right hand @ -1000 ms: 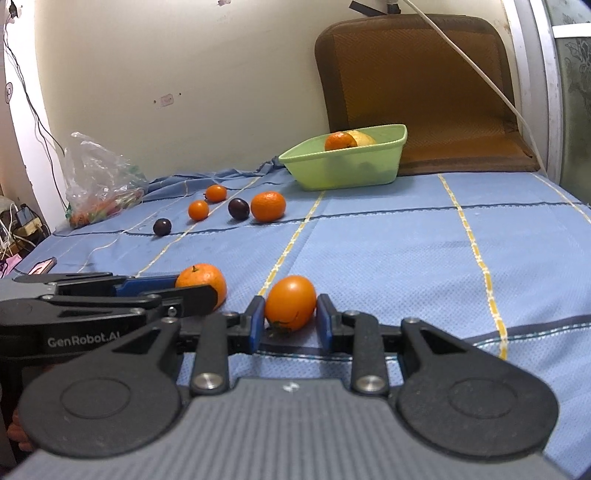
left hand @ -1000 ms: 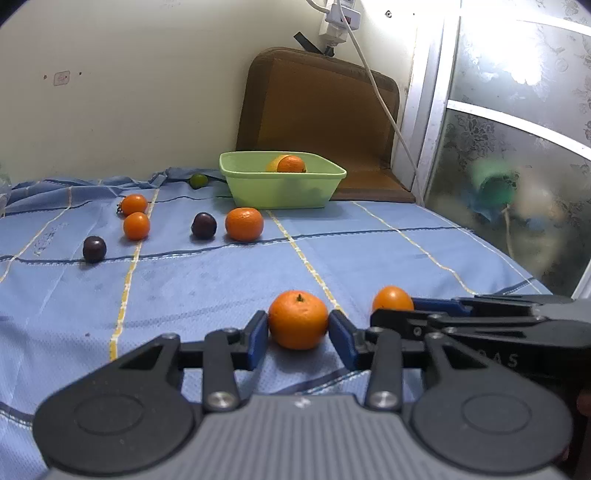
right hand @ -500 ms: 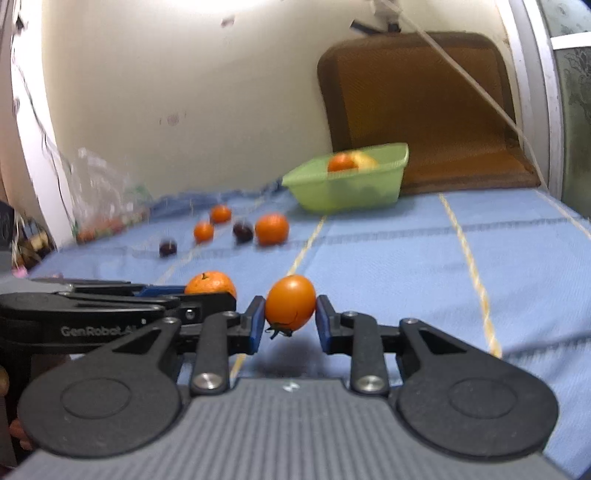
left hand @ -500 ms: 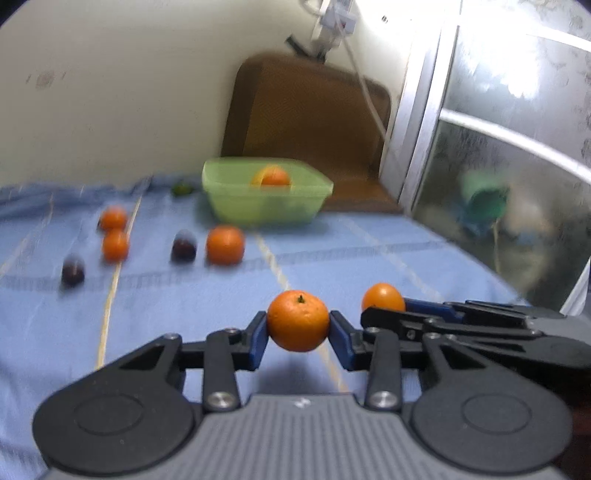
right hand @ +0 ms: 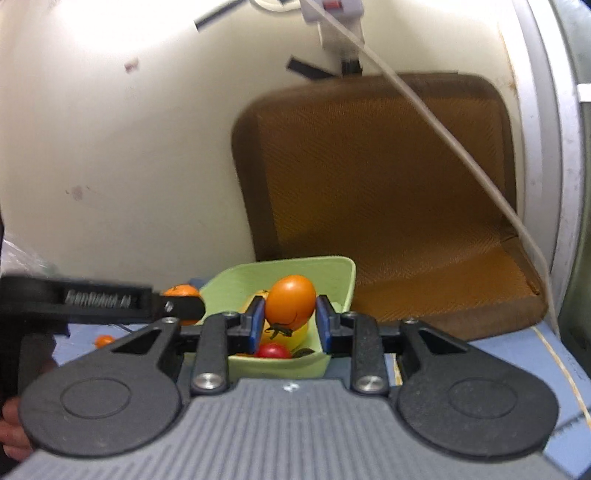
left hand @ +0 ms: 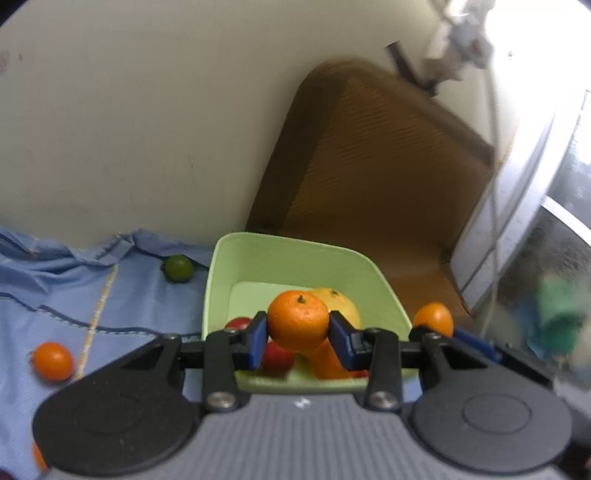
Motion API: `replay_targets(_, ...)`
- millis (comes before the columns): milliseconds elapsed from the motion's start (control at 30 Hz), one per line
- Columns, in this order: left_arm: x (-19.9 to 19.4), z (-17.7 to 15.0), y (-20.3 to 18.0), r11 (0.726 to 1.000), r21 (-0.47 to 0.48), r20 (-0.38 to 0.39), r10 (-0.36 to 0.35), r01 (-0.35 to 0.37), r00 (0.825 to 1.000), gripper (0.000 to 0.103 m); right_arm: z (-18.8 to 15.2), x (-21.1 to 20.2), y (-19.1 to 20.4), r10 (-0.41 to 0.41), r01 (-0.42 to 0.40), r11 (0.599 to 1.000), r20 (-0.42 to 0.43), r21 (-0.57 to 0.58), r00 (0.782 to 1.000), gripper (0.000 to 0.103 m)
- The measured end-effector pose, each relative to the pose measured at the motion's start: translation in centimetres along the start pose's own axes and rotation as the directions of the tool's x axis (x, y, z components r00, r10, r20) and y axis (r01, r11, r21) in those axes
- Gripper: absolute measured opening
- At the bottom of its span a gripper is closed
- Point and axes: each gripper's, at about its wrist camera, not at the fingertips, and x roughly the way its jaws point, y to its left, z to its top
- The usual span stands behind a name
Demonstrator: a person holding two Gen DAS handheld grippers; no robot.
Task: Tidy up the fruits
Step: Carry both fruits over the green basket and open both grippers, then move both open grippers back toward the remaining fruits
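Presently the left gripper [left hand: 298, 336] clamps a mandarin [left hand: 297, 319] above the green tub [left hand: 218, 280]; the right gripper [right hand: 290, 322] pinches an orange tomato [right hand: 290, 302] over it. Inside: yellow fruit [left hand: 341, 304], red tomato [right hand: 273, 350]. Lime [left hand: 178, 268] just beside the tub; brown cushion [right hand: 388, 199] behind.

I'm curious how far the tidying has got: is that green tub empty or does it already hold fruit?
Partly filled. The green tub already holds a yellow fruit and a red fruit, with bare floor showing.

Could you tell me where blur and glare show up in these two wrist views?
Left wrist: background motion-smeared, window side blown out, held mandarin sharp. Right wrist: wall and brown cushion soft, held orange tomato crisp; fisheye bends the edges in both.
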Motion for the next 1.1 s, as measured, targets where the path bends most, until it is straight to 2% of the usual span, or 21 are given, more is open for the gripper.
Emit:
replay_targets(233,2.3,-0.4,-0.5,0.996,0.054,-0.019,0.068,-0.067,0.997,0.038,-1.4,2.3,0.6,-0.046,0.045,0.995,-0.012,-0.094,0.999,0.034)
replay_targets(300,2.1,-0.3,-0.2,0.996,0.051,-0.024,0.077,-0.076,0.997,0.040,-1.7,2.2,0.9,-0.061,0.060,0.991,0.002,-0.123,0.998,0.047)
replay_targets(400,-0.5,-0.4,0.4,0.997,0.035,0.011,0.068,-0.068,0.998,0.040,-1.5,1.1,1.1,-0.071,0.076,0.989,0.048,-0.129,0.996,0.047)
replay_targets(467,-4.6,-1.1,1.6,1.000,0.007,0.068,0.013,-0.014,0.998,0.040,-1.2,-0.4,1.2,-0.066,0.074,0.992,0.084,-0.101,0.994,0.047)
replay_targets(533,-9.4,-2.6,3.8,0.999,-0.020,0.140,-0.033,0.036,0.990,0.040,-1.2,-2.4,1.4,-0.028,0.033,0.998,0.100,-0.052,0.995,0.047)
replay_targets(567,-11.8,-3.7,5.3,0.999,-0.030,0.175,-0.030,0.036,0.984,0.040,-1.5,-3.5,1.5,0.005,-0.003,1.000,0.096,-0.025,0.995,0.047)
replay_targets(633,-15.5,-5.9,8.3,0.998,-0.042,0.214,0.058,-0.051,0.975,0.039,-2.1,-4.9,2.5,0.089,-0.091,0.996,0.066,0.014,0.994,0.047)
replay_targets(700,-17.4,-7.9,10.7,0.982,-0.058,0.203,0.186,-0.178,0.961,0.038,-2.9,-5.2,4.2,0.174,-0.174,0.984,0.011,0.023,0.985,0.047)
replay_targets(733,-17.8,-8.9,12.0,0.970,-0.080,0.178,0.240,-0.229,0.954,0.038,-3.2,-4.9,5.3,0.209,-0.209,0.978,-0.018,0.021,0.978,0.047)
replay_targets(800,-17.9,-10.5,14.1,0.961,-0.136,0.128,0.258,-0.241,0.958,0.037,-4.0,-3.9,7.7,0.274,-0.272,0.962,-0.076,0.032,0.959,0.045)
replay_targets(867,-17.6,-11.4,15.0,0.958,-0.153,0.100,0.261,-0.244,0.960,0.037,-4.7,-2.8,10.2,0.312,-0.311,0.950,-0.116,0.027,0.943,0.044)
replay_targets(967,-16.9,-11.7,14.1,0.959,-0.070,0.096,0.282,-0.276,0.955,0.037,-5.4,-0.9,13.5,0.337,-0.345,0.938,-0.152,-0.027,0.929,0.043)
replay_targets(1100,-16.2,-11.5,12.8,0.965,0.024,0.117,0.258,-0.262,0.959,0.037,-4.3,2.7,15.9,0.338,-0.348,0.937,-0.199,-0.017,0.920,0.043)
